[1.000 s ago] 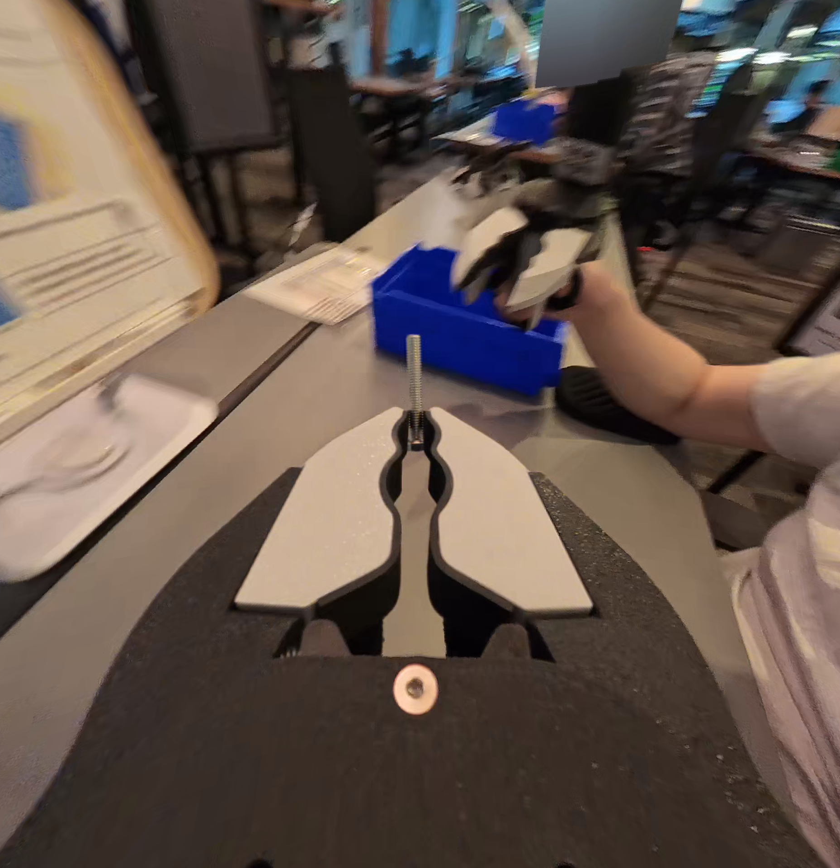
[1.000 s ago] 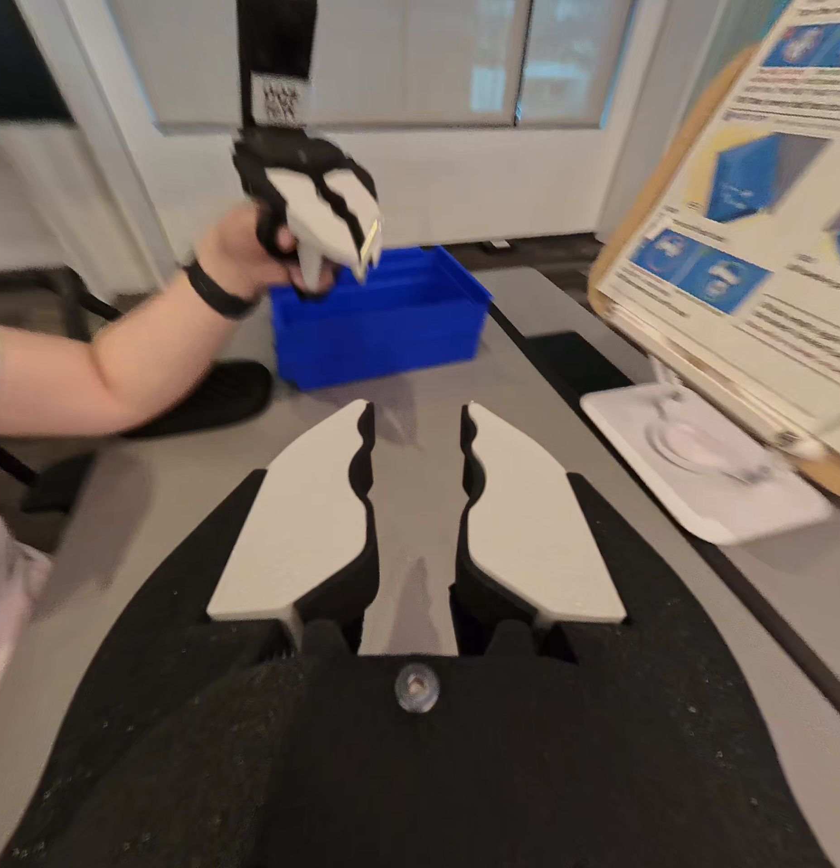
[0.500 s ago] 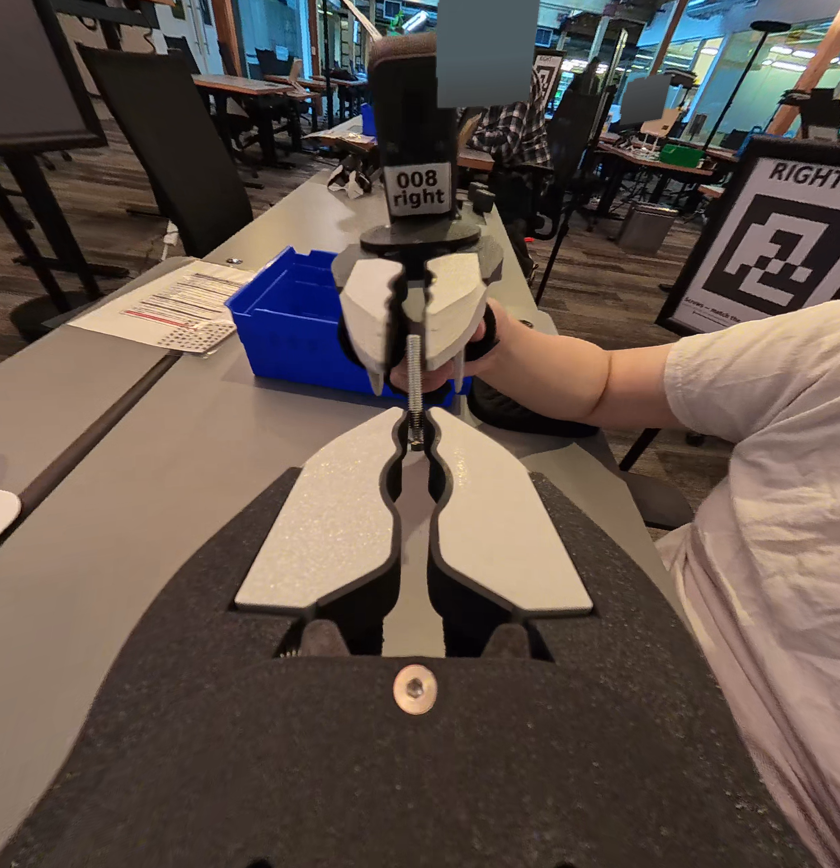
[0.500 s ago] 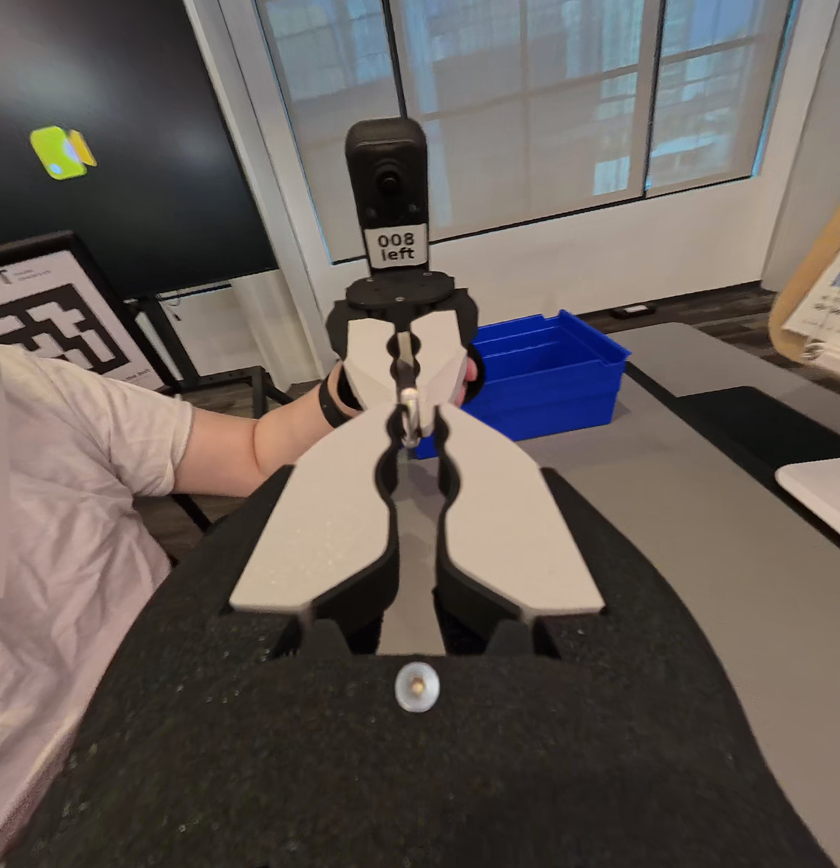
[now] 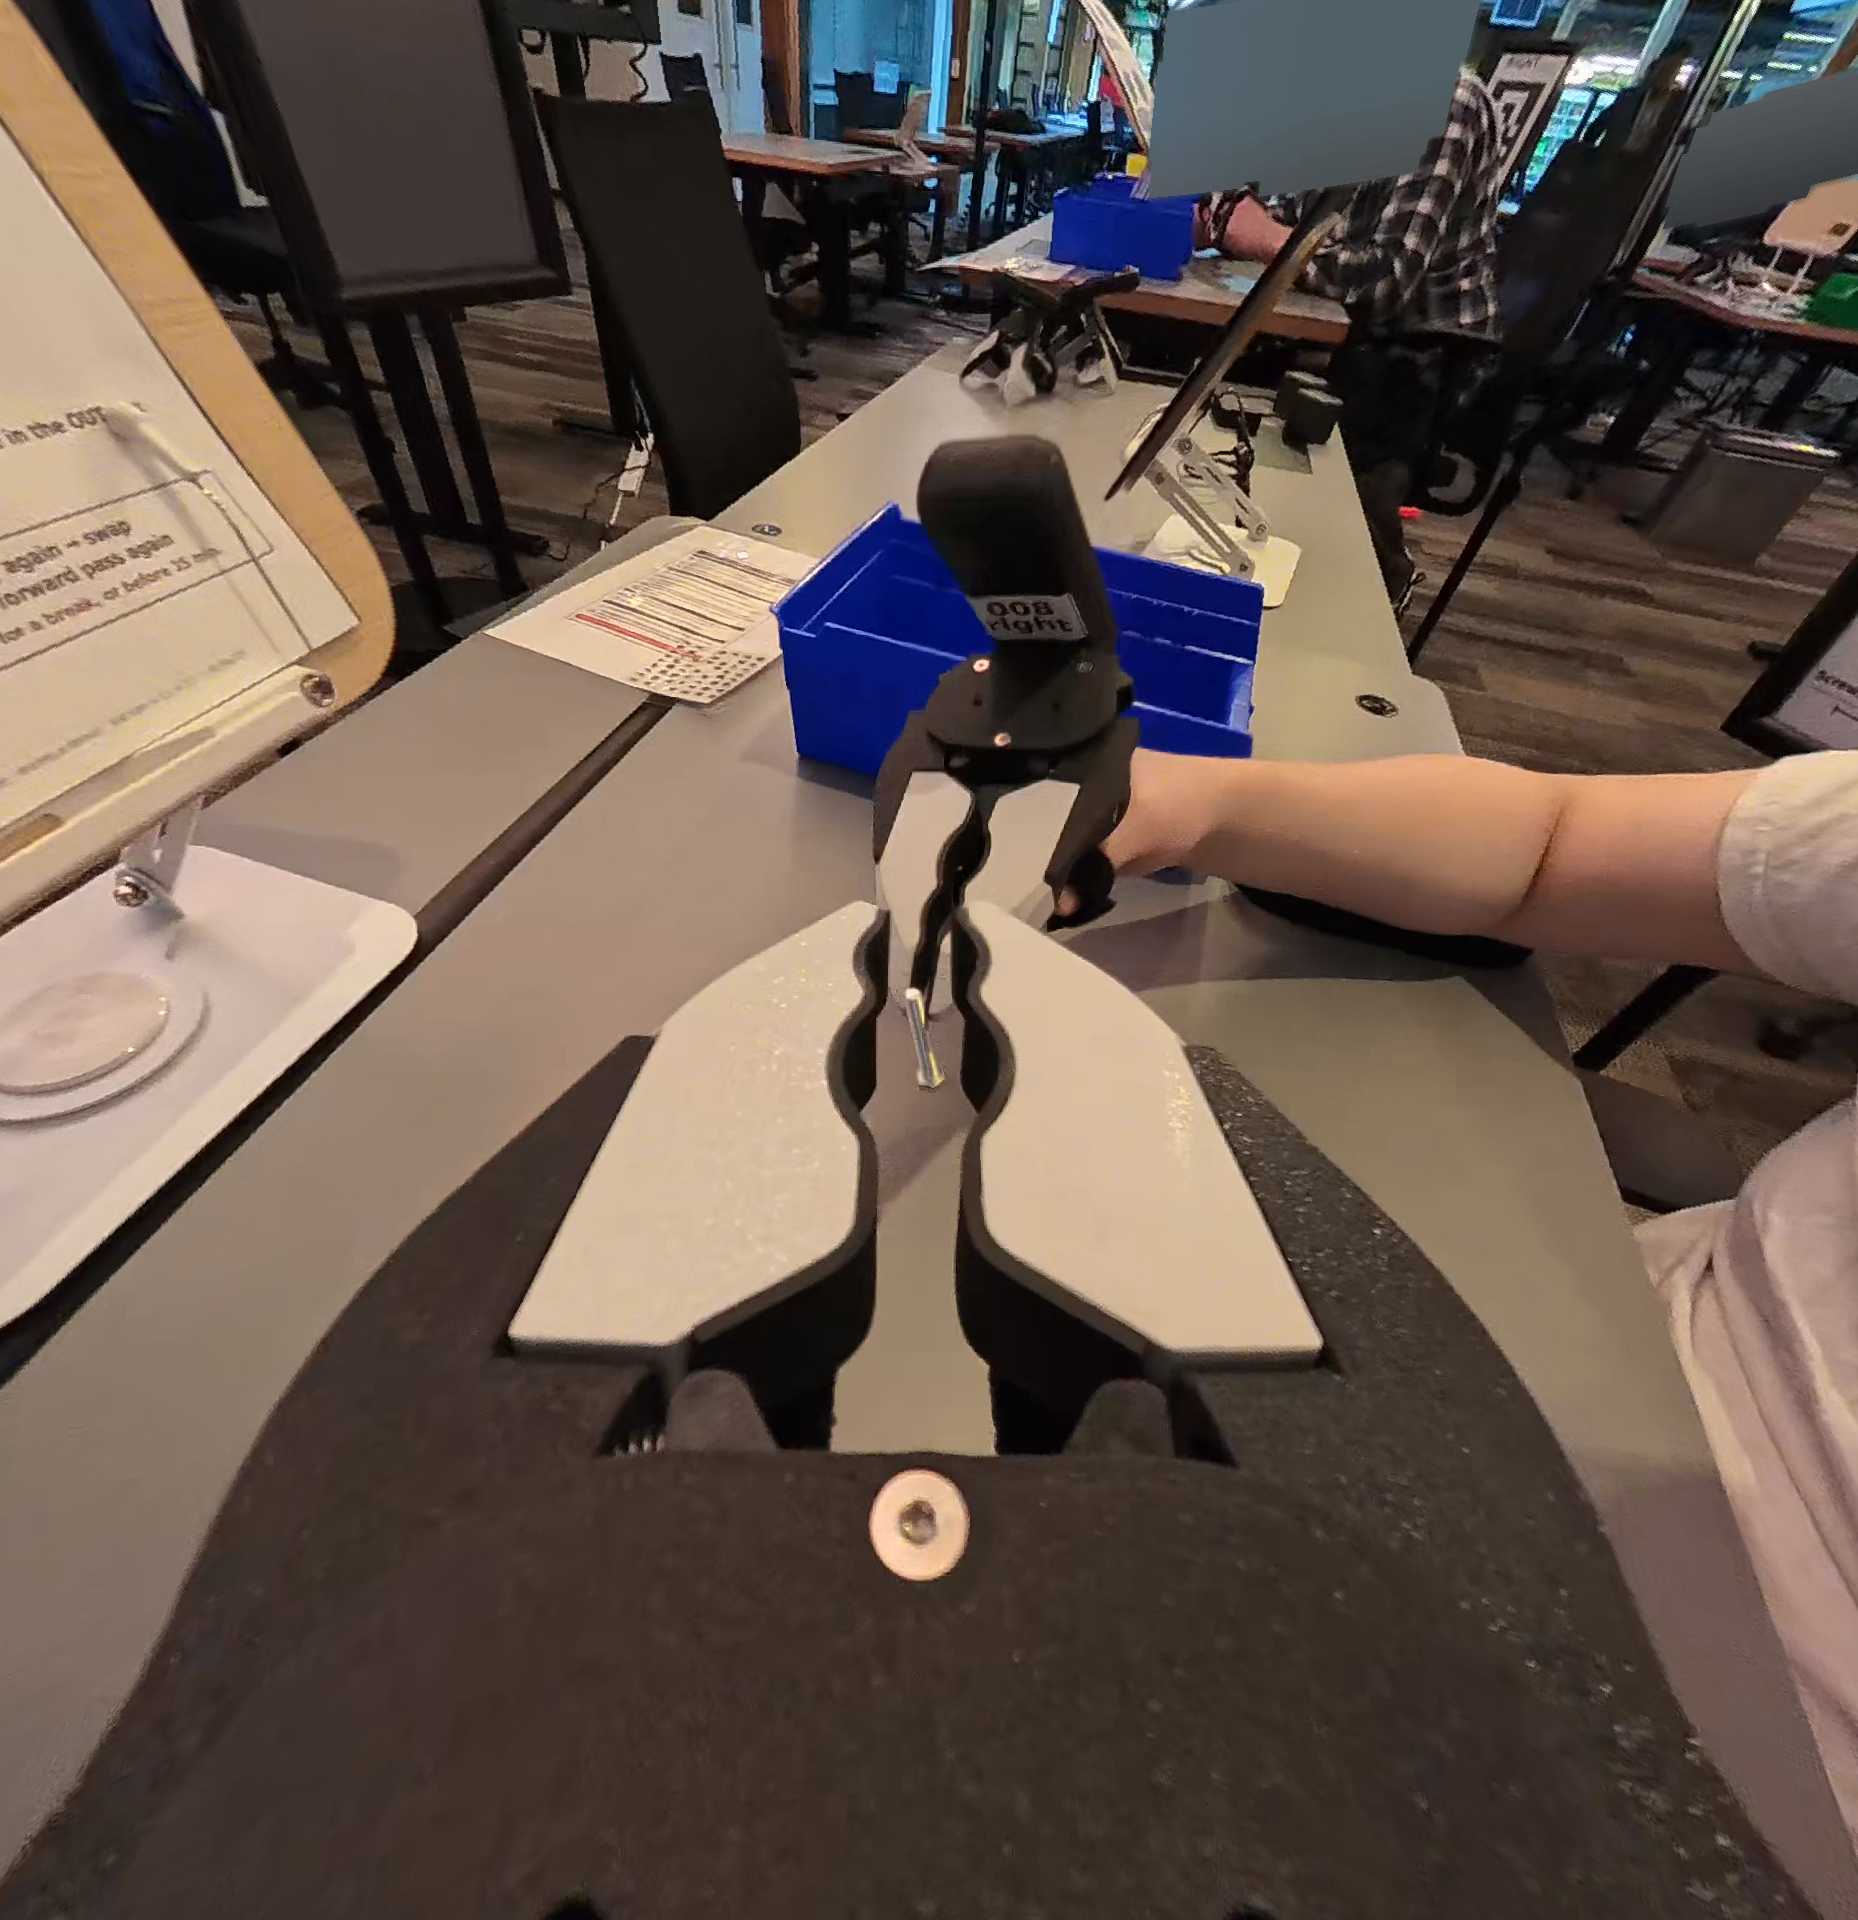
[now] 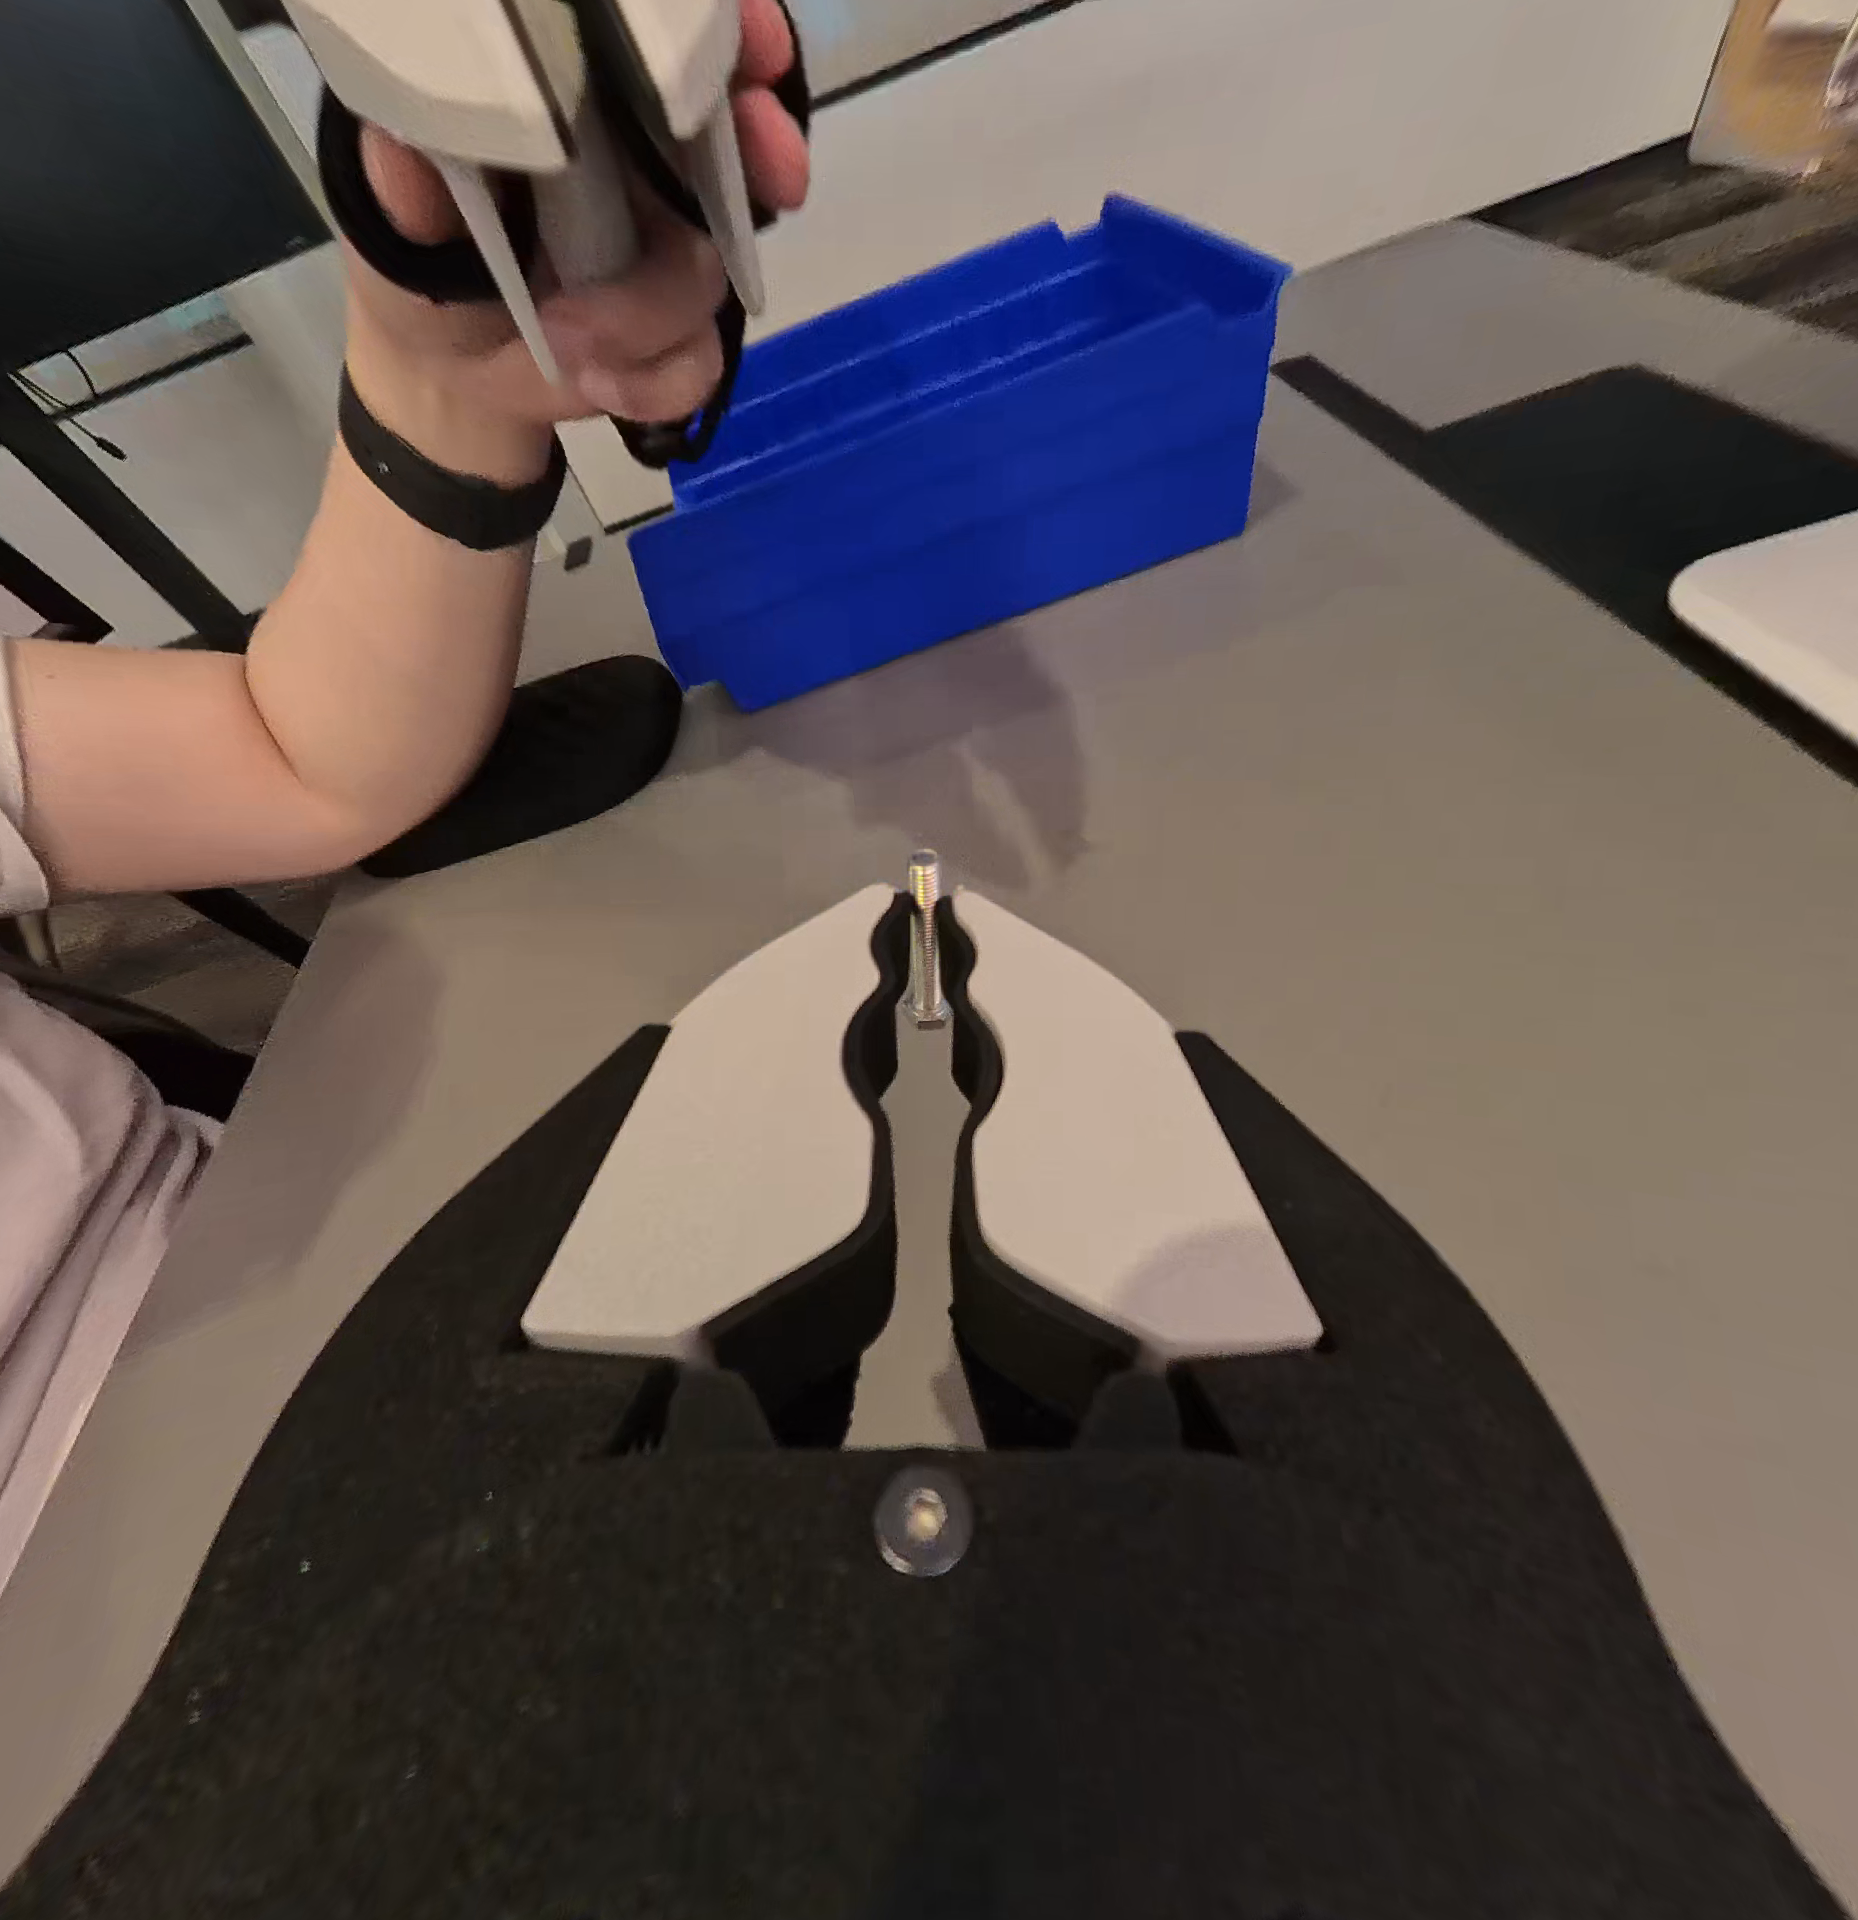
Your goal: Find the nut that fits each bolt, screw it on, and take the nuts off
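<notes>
A small silver bolt (image 6: 923, 945) is clamped between the tips of my right gripper (image 6: 923, 899). Its hex head points back toward the camera and its threaded end sticks out past the tips. In the left wrist view the right gripper (image 5: 920, 997) points down toward me, with the bolt (image 5: 922, 1049) hanging from its tips over the grey table (image 5: 592, 883). My left gripper (image 5: 920, 925) is open and empty, its fingers on either side of the bolt without touching it. It shows raised at the top of the right wrist view (image 6: 644, 332). No nut is in view.
A blue bin (image 5: 1008, 665) stands on the table behind the grippers and also shows in the right wrist view (image 6: 956, 468). A board on a white stand (image 5: 177, 987) is at the left. A printed sheet (image 5: 676, 613) lies beside the bin. A black pad (image 6: 551, 758) lies under the person's forearm. The tips of one gripper are about 12 centimetres away from the tips of the other.
The bolt went from my left gripper to my right. The right gripper shut on it, the left opened and let go, and the right gripper now tilts down over the table.
</notes>
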A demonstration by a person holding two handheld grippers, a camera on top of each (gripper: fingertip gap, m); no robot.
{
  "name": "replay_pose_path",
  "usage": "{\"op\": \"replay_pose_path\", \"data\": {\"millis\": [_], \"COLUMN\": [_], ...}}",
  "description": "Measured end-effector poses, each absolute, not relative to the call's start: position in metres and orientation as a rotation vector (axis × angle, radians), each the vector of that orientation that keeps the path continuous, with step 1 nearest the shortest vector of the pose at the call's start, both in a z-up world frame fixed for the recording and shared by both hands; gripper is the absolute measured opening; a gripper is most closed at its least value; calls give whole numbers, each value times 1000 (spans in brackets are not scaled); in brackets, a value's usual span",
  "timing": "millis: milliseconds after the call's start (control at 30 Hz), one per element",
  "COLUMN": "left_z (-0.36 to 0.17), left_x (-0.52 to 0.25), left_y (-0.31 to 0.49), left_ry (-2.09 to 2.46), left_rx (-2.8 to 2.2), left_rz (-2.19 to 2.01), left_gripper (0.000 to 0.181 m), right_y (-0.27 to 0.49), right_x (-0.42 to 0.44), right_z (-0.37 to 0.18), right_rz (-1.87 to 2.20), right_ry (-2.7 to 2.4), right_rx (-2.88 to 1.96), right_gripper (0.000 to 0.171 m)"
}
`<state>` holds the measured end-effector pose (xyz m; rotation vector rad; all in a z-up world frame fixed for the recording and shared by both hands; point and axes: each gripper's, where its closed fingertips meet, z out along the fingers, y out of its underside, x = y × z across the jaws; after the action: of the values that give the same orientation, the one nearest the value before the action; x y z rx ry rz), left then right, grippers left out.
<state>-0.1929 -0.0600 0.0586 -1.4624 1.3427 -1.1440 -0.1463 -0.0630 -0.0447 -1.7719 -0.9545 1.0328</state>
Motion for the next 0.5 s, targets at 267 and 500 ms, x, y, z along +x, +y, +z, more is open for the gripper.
{"op": "replay_pose_path", "data": {"millis": [267,500], "left_z": [-16,-14], "left_x": [-167,-172], "left_y": [-64,-53], "left_ry": [1563,1536], "left_rx": [-1588,-1633], "left_rz": [-1110,-1055], "left_gripper": [18,15], "right_y": [-64,-56], "right_x": [-147,-151], "right_z": [-36,-86], "right_rz": [999,905], "right_ry": [-967,-1042], "right_rx": [-1724,-1837], "right_gripper": [4,4]}}
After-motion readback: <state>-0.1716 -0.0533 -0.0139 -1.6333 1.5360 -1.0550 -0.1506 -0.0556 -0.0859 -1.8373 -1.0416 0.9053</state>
